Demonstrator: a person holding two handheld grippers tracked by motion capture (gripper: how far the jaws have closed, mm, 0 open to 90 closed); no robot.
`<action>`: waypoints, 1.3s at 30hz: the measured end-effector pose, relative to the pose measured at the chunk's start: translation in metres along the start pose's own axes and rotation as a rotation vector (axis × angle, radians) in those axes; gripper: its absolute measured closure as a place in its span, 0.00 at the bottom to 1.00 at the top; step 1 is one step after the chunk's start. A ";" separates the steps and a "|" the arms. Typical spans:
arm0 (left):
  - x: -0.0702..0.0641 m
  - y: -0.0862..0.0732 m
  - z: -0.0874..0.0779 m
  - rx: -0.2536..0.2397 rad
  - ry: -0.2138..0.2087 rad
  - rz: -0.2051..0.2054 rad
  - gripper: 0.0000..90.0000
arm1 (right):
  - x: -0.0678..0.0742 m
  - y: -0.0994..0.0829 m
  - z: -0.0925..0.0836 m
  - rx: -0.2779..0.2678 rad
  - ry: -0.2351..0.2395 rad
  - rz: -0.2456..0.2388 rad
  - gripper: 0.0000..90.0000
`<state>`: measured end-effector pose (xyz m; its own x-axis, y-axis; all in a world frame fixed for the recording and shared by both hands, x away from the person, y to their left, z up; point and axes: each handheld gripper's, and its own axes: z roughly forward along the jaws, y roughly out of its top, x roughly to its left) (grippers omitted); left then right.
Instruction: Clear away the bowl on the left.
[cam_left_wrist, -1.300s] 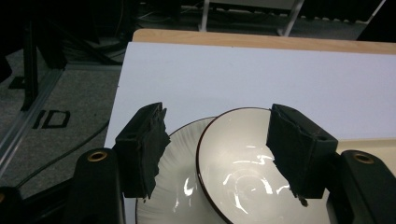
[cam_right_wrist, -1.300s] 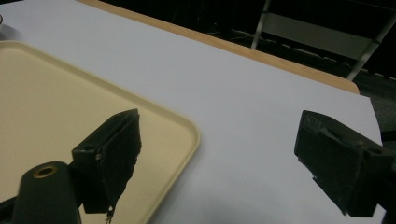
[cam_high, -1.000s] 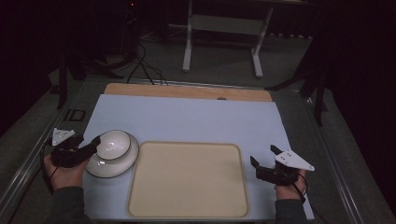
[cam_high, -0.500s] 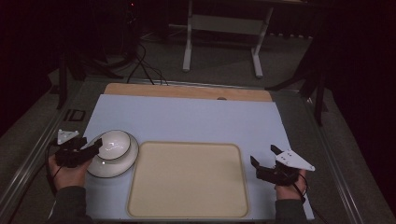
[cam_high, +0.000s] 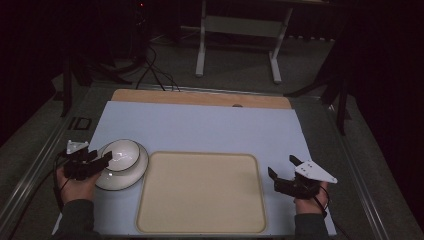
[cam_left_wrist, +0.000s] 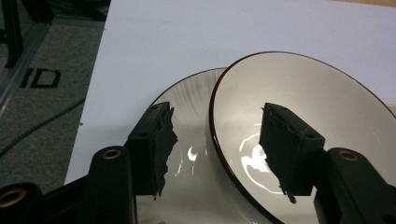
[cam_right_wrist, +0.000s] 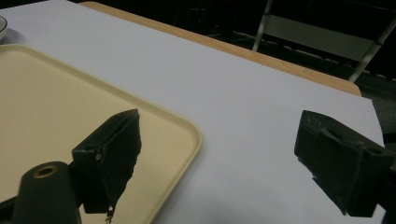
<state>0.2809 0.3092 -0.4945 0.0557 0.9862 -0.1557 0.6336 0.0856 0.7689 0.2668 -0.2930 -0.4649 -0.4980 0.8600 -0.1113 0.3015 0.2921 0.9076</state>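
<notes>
At the left, a white bowl (cam_high: 121, 152) is seen sitting on a white plate (cam_high: 131, 175). The bowl's rim is straddled by the left gripper (cam_high: 102, 161), whose jaws are spread apart, one inside the bowl and one outside. Nothing is seen in the bowl. Beside the plate lies a bare tan tray (cam_high: 200, 192). At the right, the right gripper (cam_high: 281, 172) is held wide open over the blue mat (cam_high: 210, 127), gripping nothing.

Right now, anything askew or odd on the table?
Yes: the white bowl sits tilted on the plate, its dark rim straddled by the open left gripper. The beige tray lies flat; no spill or damage visible.
</notes>
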 end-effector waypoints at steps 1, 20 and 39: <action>0.000 0.000 0.001 0.006 0.000 0.000 0.51 | 0.000 0.000 0.000 0.000 0.000 -0.001 0.16; -0.001 -0.003 0.010 0.087 -0.021 0.004 0.66 | 0.000 0.000 0.000 -0.001 -0.001 -0.003 0.16; 0.001 -0.002 0.017 0.119 -0.039 -0.043 0.77 | 0.001 0.001 0.000 0.003 -0.004 -0.011 0.16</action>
<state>0.2928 0.3074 -0.5072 0.0548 0.9755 -0.2130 0.7232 0.1083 0.6820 0.2665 -0.2920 -0.4643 -0.4979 0.8584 -0.1232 0.2980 0.3027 0.9053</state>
